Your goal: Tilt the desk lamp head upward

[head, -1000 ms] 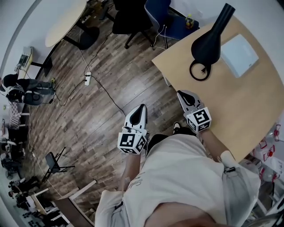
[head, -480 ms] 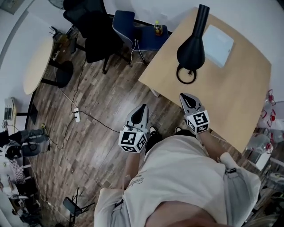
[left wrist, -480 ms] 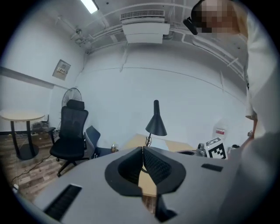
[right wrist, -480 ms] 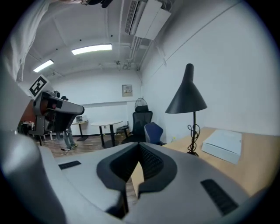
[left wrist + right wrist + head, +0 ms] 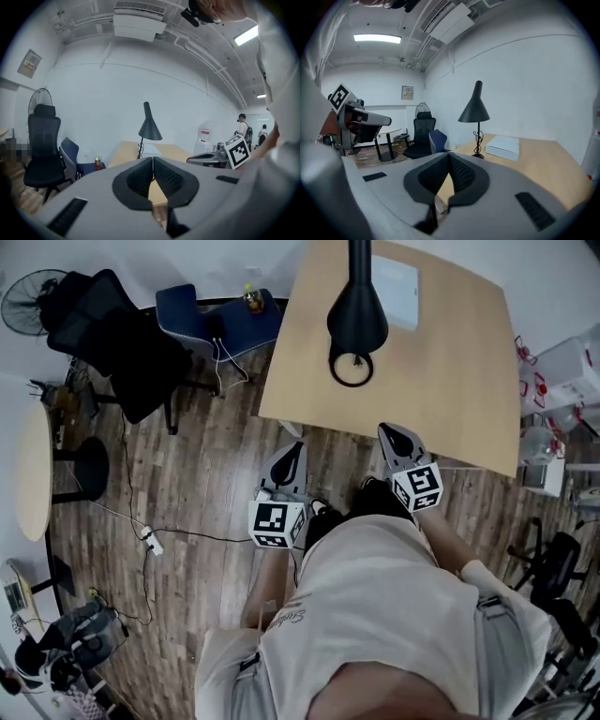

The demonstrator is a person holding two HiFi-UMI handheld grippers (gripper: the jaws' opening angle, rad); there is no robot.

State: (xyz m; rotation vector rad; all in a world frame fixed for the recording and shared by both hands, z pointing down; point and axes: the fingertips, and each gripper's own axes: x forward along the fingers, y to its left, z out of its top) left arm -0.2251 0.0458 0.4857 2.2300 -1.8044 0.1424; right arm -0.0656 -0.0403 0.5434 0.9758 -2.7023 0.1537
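A black desk lamp (image 5: pixel 356 310) stands on the wooden desk (image 5: pixel 450 381), its cone shade pointing down over its ring base (image 5: pixel 352 368). Both grippers hover short of the desk's near edge, well away from the lamp. My left gripper (image 5: pixel 298 448) is over the floor, jaws shut and empty. My right gripper (image 5: pixel 389 431) sits just at the desk's edge, also shut and empty. In the left gripper view the lamp (image 5: pixel 150 126) rises beyond the shut left gripper (image 5: pixel 153 160). In the right gripper view the lamp (image 5: pixel 474 112) stands ahead of the shut right gripper (image 5: pixel 449 155).
A white box (image 5: pixel 394 279) lies on the desk behind the lamp. Left of the desk are a blue chair (image 5: pixel 202 315), a black office chair (image 5: pixel 122 334) and a bottle (image 5: pixel 251 301). A cable with a power strip (image 5: pixel 145 540) runs over the floor. Plastic containers (image 5: pixel 562 362) stand at the right.
The person has turned toward the desk, so the lamp now lies straight ahead of both grippers. Both grippers stay shut and level at waist height.
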